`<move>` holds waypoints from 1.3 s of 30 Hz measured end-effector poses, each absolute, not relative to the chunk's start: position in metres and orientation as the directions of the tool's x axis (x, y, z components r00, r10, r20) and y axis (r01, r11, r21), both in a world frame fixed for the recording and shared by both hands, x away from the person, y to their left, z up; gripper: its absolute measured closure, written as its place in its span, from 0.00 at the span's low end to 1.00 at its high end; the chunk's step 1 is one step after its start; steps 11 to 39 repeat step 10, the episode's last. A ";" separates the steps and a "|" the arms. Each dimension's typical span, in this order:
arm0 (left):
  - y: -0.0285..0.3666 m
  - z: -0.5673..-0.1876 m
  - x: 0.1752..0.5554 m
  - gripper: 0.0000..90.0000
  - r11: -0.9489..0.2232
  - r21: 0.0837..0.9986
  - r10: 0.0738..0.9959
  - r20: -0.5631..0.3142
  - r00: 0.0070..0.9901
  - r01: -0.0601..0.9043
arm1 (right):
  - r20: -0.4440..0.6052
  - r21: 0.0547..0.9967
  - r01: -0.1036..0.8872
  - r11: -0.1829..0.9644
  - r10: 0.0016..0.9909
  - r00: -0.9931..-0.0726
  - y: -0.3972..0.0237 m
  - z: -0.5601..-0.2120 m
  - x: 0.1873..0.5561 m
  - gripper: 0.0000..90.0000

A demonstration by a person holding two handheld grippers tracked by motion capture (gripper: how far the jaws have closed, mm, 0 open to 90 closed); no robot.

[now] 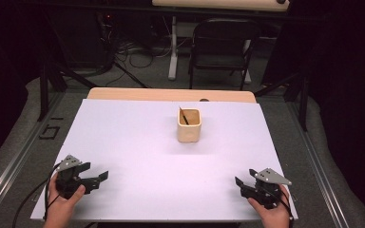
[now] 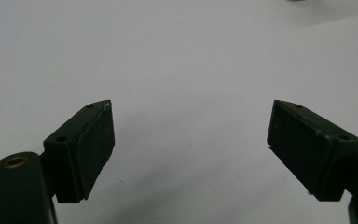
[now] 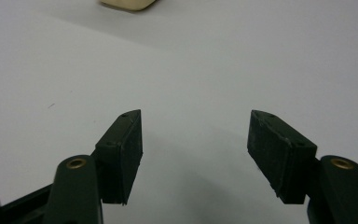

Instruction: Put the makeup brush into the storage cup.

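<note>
A cream-coloured cup [image 1: 189,126] with a thin dark stick [image 1: 184,115] in it sits above centre of the frame on a plain white sheet [image 1: 138,142]. Behind the sheet, a light wooden table [image 1: 123,93] edge shows. At lower left and lower right, the left gripper [image 1: 102,178] and right gripper [image 1: 242,183] are black, each topped by a grey plate.

No readable text, label, brand or number can be made out anywhere; a black mark on the floor [image 1: 51,128] remains undecipherable.
</note>
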State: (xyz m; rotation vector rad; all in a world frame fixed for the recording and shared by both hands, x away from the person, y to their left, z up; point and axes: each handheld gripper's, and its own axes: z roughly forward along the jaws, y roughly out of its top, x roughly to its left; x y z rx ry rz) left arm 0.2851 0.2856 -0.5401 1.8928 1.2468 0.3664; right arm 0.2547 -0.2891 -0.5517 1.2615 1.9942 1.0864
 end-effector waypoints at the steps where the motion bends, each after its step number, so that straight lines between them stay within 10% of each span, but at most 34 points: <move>1: 0.286 -0.540 0.285 0.17 -0.173 0.760 0.865 -0.187 0.466 0.626 | -0.020 0.847 0.475 0.238 0.908 -0.418 -0.289 -0.552 0.255 0.39; 39: 0.286 -0.543 0.288 0.17 -0.169 0.751 0.869 -0.191 0.455 0.638 | -0.020 0.841 0.482 0.245 0.905 -0.425 -0.288 -0.553 0.254 0.39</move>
